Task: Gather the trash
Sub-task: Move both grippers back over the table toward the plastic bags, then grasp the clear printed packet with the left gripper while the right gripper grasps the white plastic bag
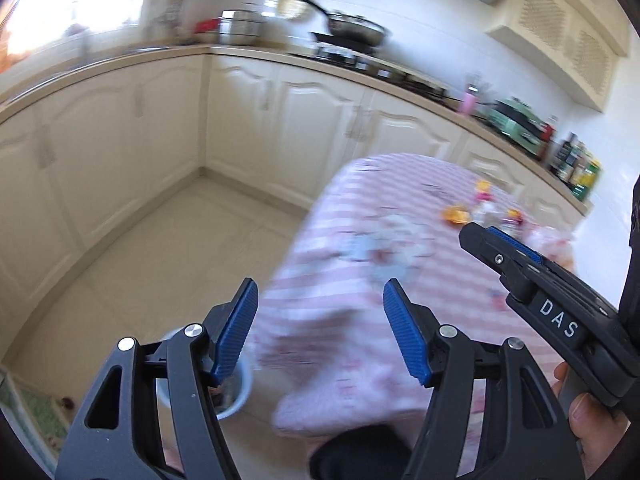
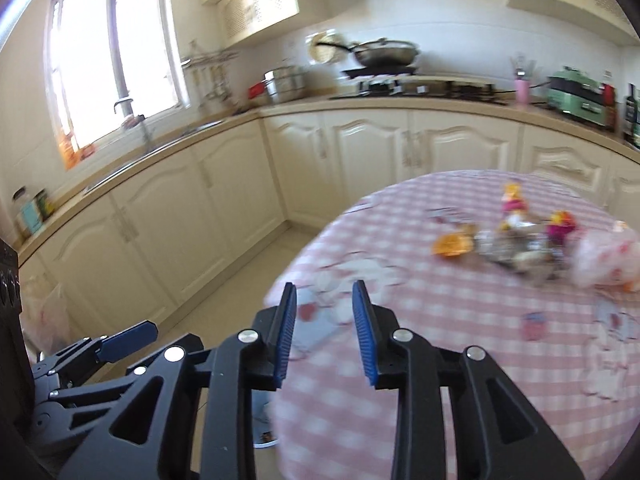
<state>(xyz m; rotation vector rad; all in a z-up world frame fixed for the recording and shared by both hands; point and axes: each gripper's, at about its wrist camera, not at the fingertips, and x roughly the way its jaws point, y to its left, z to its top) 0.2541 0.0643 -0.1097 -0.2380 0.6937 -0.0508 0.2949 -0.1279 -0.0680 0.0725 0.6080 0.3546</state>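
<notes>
A round table (image 2: pixel 460 360) with a pink checked cloth carries a blurred pile of trash (image 2: pixel 516 240): an orange wrapper (image 2: pixel 452 245), small bright packets and a crumpled pink-white plastic bag (image 2: pixel 604 256). The same litter (image 1: pixel 454 214) lies far across the table in the left wrist view. My left gripper (image 1: pixel 320 320) is open over the table's near edge, nothing between its blue pads. My right gripper (image 2: pixel 325 320) is open more narrowly, also empty, short of the pile. A small white bin (image 1: pixel 240 392) stands on the floor beside the table, partly hidden by my left finger.
Cream cabinets (image 2: pixel 360 148) and a counter wrap the room, with a wok on the stove (image 2: pixel 384 54), a sink under the window (image 2: pixel 116 60) and a green appliance (image 2: pixel 576 94). A plastic bag (image 2: pixel 44 312) hangs at the left. A hand (image 1: pixel 588 420) grips the right gripper (image 1: pixel 486 236).
</notes>
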